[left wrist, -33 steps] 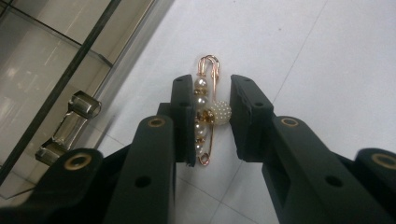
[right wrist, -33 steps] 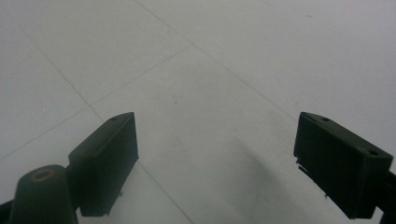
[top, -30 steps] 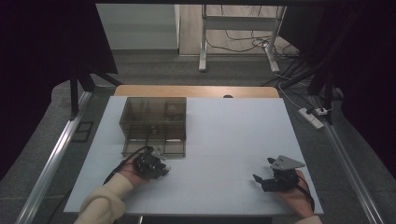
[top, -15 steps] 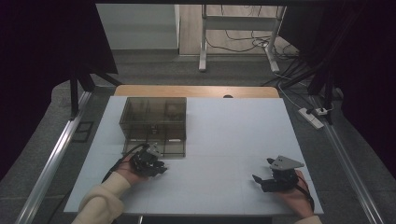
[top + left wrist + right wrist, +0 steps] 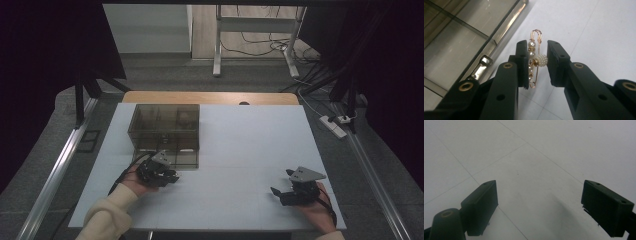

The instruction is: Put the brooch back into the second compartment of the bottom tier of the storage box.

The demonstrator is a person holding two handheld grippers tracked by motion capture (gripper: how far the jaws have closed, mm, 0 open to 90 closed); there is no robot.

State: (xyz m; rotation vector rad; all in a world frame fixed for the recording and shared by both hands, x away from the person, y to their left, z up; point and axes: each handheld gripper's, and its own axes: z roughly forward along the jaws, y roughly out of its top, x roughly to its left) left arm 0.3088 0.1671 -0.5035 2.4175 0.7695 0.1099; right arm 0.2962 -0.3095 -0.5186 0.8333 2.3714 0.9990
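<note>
Left gripper view: left gripper (image 5: pixel 537 62) fingers clamp gold pearl-beaded safety-pin brooch (image 5: pixel 535 60), above white desk (image 5: pixel 599 30), just right of smoked clear compartment box (image 5: pixel 461 32). Keep grip steady, lift clear of box wall. Right gripper (image 5: pixel 539 207) fingers wide, empty.

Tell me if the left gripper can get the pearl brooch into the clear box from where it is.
Probably yes. The left gripper holds the pearl brooch between its jaws right beside the near wall of the clear box, whose top looks open, and nothing lies between them.
</note>
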